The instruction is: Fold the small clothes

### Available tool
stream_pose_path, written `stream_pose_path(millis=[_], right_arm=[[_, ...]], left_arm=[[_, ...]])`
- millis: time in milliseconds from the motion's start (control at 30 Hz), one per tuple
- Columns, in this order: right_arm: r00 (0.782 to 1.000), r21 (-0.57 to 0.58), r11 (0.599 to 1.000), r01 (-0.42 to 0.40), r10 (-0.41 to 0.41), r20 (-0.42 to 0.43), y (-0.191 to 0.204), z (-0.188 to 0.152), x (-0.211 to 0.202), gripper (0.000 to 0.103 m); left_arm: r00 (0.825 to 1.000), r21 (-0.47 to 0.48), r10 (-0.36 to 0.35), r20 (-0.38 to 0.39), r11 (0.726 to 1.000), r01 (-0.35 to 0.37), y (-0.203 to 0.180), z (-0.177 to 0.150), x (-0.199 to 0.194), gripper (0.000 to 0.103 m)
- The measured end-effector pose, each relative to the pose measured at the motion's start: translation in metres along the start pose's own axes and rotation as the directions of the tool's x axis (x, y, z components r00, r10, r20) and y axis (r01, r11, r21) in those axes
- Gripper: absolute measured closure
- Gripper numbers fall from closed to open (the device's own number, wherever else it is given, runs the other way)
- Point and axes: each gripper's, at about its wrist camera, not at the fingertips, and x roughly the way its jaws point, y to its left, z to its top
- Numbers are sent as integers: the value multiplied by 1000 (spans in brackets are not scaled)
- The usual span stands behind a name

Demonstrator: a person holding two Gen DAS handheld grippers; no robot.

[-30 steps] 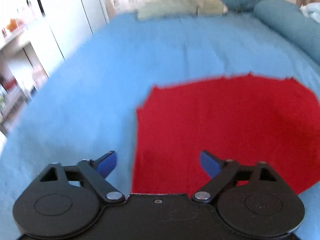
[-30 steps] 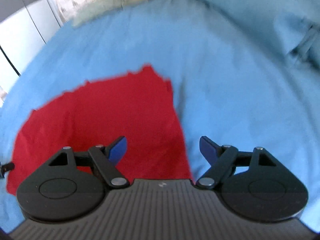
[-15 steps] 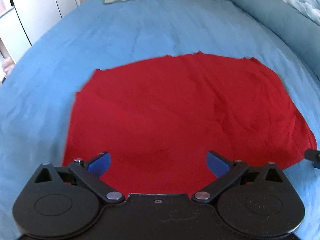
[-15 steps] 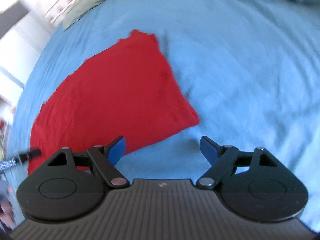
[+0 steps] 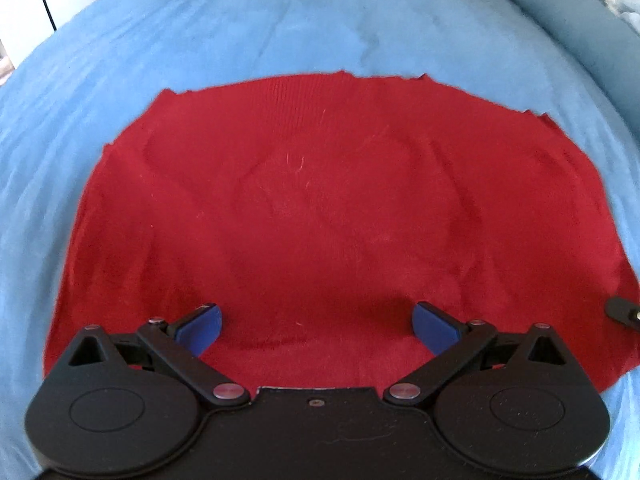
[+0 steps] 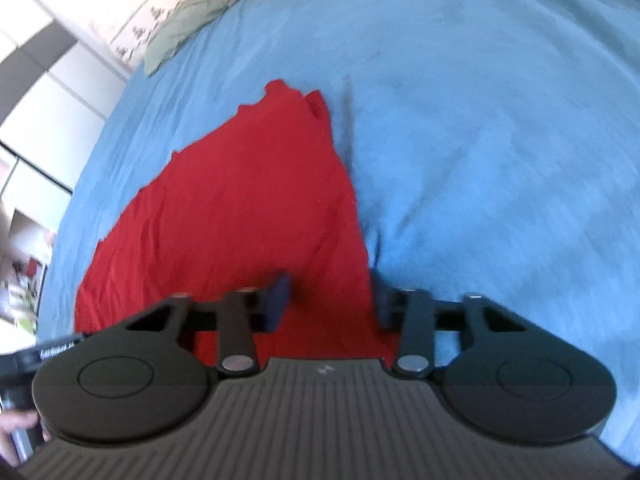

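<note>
A red garment (image 5: pixel 340 216) lies spread flat on a blue bedsheet (image 5: pixel 280 32). In the left wrist view my left gripper (image 5: pixel 316 328) hovers open over the garment's near edge, its blue pads (image 5: pixel 200 326) wide apart with only flat cloth below. In the right wrist view the red garment (image 6: pixel 240 208) narrows to its near right corner. My right gripper (image 6: pixel 330 300) is down at that corner and its jaws are closing. The cloth's edge lies between the blurred fingers (image 6: pixel 276 300), which still stand apart.
A long blue bolster (image 5: pixel 568 28) runs along the bed's right side. A green pillow (image 6: pixel 200 12) lies at the head of the bed, with white cupboards (image 6: pixel 48 92) beyond it. A person's hand (image 6: pixel 16 428) shows at the lower left of the right wrist view.
Both grippers have come down closer to the garment. The left slid right along its near edge. The right tilted onto the near right corner and its jaws have narrowed from wide open.
</note>
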Motion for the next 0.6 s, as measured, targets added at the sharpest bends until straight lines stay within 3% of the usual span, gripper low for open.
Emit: stream_pose_path(millis=[100,233,367,433,500,600], right_arm=[[999,-29,999,32,-33,-17,6,0,4,73],[998,16,998,53,-53,-22,17,6,-4,79],[999,64,997,-30,29,27,50,23,-23,79],[995,32,995,-94,92,40,85,34,-32,79],[987,-57,987,-153,155,32,129,42,-35,80],[967,-263,931,-253,254,-31,215,35,-27,80]], left_arm=[[999,13,26,-19,1000,-25,-4,0,7,0],[996,10,54,-69,999,-54,-7,7,16,0],[988,-3,36,-148,999,-36,-3,22,20,0],[987,-30,-24,-159,999,20,10,29,15,0],[991,-54,-61,-123,997,55,33,31,-2,0],[998,-32,15,-59,999,-16,73,24,-32,0]])
